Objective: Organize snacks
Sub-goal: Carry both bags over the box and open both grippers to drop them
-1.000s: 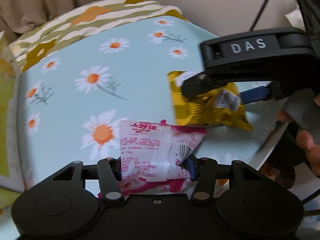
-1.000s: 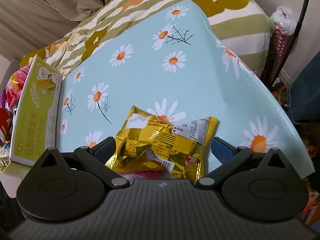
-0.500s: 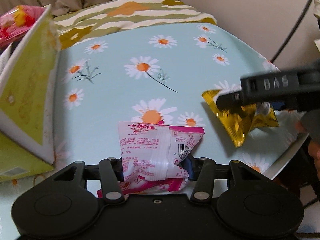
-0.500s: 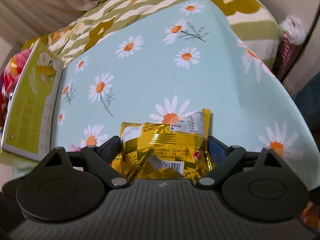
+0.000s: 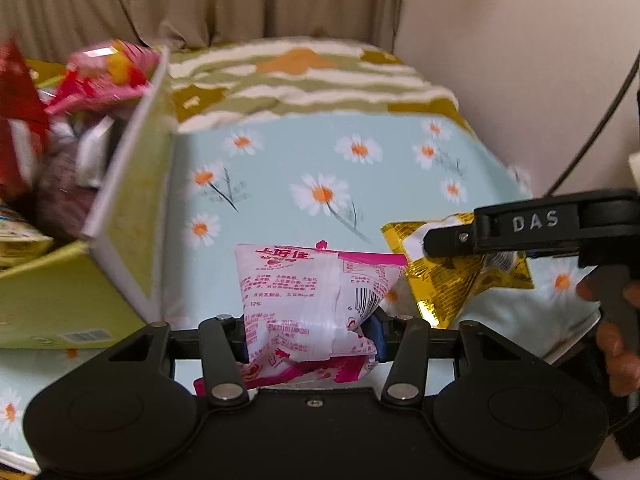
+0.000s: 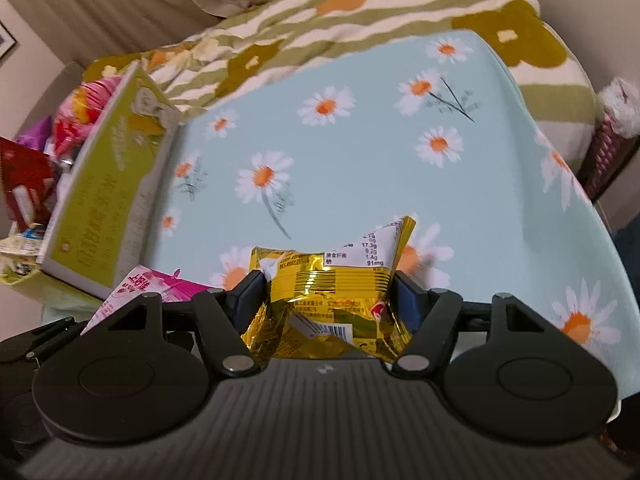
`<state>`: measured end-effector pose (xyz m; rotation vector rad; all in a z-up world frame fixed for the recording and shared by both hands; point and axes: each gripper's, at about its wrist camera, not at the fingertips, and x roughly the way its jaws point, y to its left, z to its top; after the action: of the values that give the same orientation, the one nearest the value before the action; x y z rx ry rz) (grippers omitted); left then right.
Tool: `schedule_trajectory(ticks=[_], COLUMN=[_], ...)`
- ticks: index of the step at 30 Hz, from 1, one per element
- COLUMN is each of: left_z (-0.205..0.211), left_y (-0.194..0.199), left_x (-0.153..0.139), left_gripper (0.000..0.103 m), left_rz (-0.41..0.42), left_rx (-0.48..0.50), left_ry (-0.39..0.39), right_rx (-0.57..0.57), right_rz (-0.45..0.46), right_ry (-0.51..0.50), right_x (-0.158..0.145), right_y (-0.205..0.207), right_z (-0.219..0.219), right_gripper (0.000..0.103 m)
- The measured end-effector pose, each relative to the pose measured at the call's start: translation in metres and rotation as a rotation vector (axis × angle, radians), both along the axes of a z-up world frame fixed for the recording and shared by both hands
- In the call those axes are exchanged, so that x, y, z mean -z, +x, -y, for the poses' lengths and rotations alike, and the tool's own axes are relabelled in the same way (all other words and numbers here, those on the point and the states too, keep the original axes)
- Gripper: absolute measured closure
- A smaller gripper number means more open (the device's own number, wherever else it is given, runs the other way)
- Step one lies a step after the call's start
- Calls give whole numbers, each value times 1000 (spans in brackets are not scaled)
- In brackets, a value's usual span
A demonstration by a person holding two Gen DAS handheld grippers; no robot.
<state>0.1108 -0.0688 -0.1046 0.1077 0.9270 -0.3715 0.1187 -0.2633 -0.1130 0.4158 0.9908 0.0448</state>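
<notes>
While your left gripper (image 5: 310, 330) is clamping the pink-and-white plastic snack pouch (image 5: 316, 300), the open yellow-green cardboard box (image 5: 132, 208) is lying to its left. Your right gripper (image 6: 328, 300) is closing on the crinkled gold foil snack packet (image 6: 332, 280), farther from that box.

Pink snack packet (image 5: 316, 304), gold packet (image 6: 332, 284) — both jaw-pinched

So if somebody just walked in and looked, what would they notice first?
Probably the two shiny snack bags up front: a pink packet pinched in the left gripper, and a gold packet between the right gripper fingers, which are closing on it. Next, the daisy tablecloth under them, and the green box at the left, stuffed with more snacks.
</notes>
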Motion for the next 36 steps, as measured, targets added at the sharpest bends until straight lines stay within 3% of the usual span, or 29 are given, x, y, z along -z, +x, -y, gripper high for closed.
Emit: schedule_trajectory(ticks=[8,17,23,30,33,34,35,36], left_z=[-42,-124,-179,-223,-232,-234,-236,-238], left_y=[-16,-3,25,67,80,84,85,85], left_x=[-74,-136,-148,-133,-119,-114,-109,-107], left_gripper=[49,49,49,48,35,17,6,4], left_rz=[135,277,285,225,181,164,162,166], left_rx=[-123,-267,-322,-313,-286,-279,-277,-272], left_ry=[-62,-51,-40,-33,-37,-34,-32,-35], right_rx=[-89,-173,-198,-169,-145,-134,-119,-104], right_rz=[117,280,354,364,357,354,350,346], right_ry=[24,60,65,69,60,57,54,52], right_x=[-57,-127,-161,-169,-168,-167,-166,-163], right_y=[8,26,49,81,89,91,94,96], right_z=[-29,-94,-146,-194,-205,-207,-209,-210], right_gripper=[20,20,20,20,20,20,20,20])
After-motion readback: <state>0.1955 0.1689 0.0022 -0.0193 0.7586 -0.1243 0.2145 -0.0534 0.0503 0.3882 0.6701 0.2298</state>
